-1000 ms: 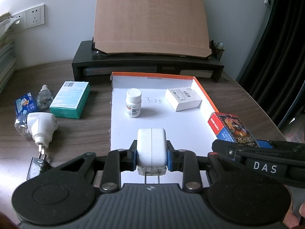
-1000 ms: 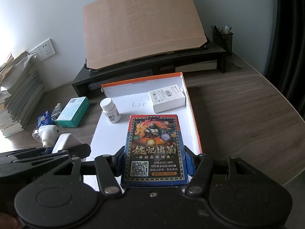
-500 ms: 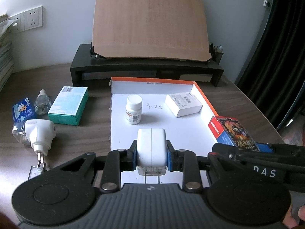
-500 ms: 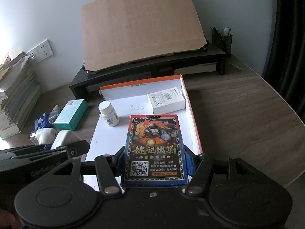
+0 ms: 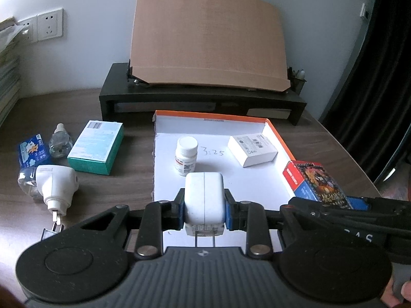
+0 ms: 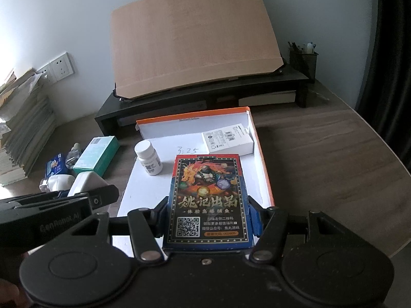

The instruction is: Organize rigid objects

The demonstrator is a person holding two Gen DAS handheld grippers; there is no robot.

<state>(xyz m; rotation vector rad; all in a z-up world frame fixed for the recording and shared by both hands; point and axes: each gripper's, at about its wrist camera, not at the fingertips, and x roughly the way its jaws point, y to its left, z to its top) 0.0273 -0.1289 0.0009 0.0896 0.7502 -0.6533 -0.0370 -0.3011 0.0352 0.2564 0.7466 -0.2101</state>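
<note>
In the left wrist view, the left claw (image 5: 204, 206) is clamped on a white charger (image 5: 204, 197), its prongs pointing back toward the camera, held over the near edge of the white tray (image 5: 257, 179) with the orange rim. Inside the tray a pill bottle (image 5: 186, 156) stands upright and a small white box (image 5: 252, 149) lies toward the far right corner; a teal box (image 5: 96, 150) and a white plug-in (image 5: 55, 183) wait on the bench (image 5: 123, 187) to the tray's left. In the right wrist view, the right claw (image 6: 209, 220) grips a card box (image 6: 206, 201) by its long sides, above the tray's near right part. To place both well, each item probably should come down onto bare tray floor, the charger short of the bottle and the card box short of the white box, with the claws kept apart and loosened only once the load rests flat.
</note>
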